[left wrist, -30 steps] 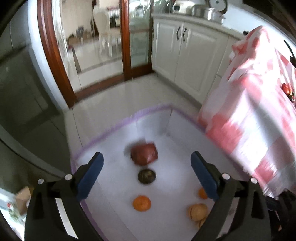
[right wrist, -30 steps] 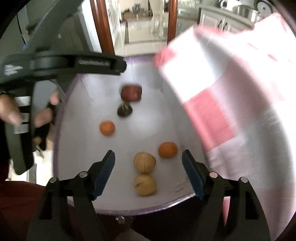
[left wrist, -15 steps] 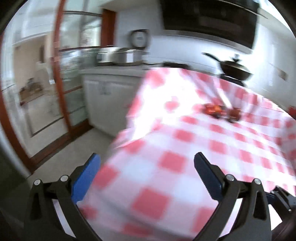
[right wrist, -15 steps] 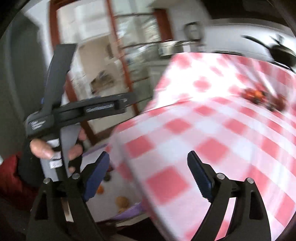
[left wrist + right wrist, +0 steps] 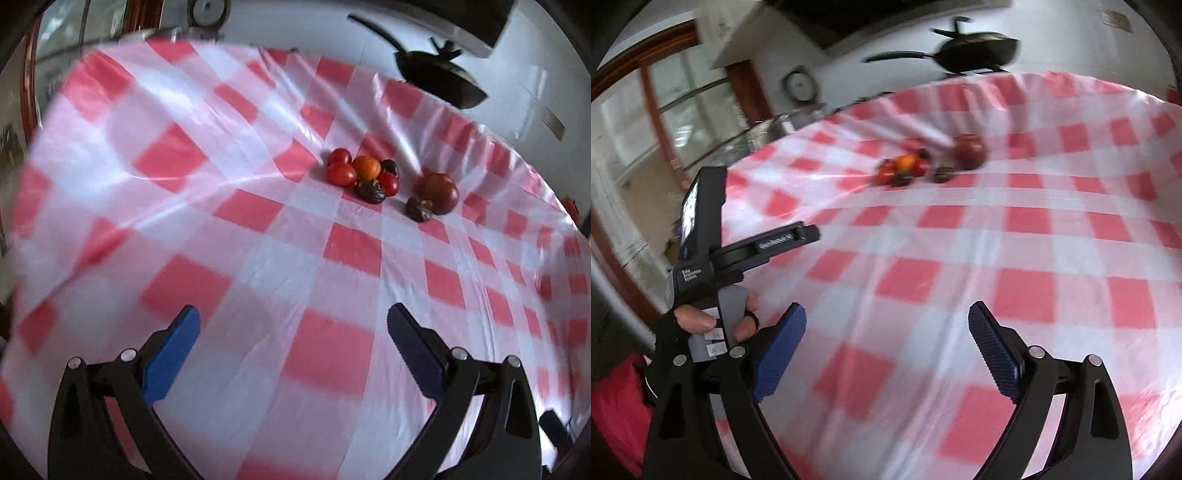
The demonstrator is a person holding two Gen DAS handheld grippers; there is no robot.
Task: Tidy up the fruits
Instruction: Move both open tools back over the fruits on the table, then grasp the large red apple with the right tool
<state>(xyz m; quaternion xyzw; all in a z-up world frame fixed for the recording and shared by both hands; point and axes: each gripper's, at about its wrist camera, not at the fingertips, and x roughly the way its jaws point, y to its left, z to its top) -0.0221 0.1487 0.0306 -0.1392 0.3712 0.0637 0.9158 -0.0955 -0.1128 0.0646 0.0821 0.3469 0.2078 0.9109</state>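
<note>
The left gripper (image 5: 293, 325), its blue-padded jaws spread wide with nothing between them, hangs over the red-and-white checked plastic tablecloth (image 5: 258, 229). Beyond it sits a cluster of small red, orange and dark fruits (image 5: 364, 173), a larger dark-red round fruit (image 5: 437, 192) just right of the cluster.

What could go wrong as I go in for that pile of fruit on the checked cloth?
The small fruits lie packed and touching, so closing wide-open jaws of the left gripper on one may nudge its round neighbours into rolling. The tablecloth looks slick and creased; fingertips could snag it. The right gripper, also open, approaches alongside, so they may collide.
</note>
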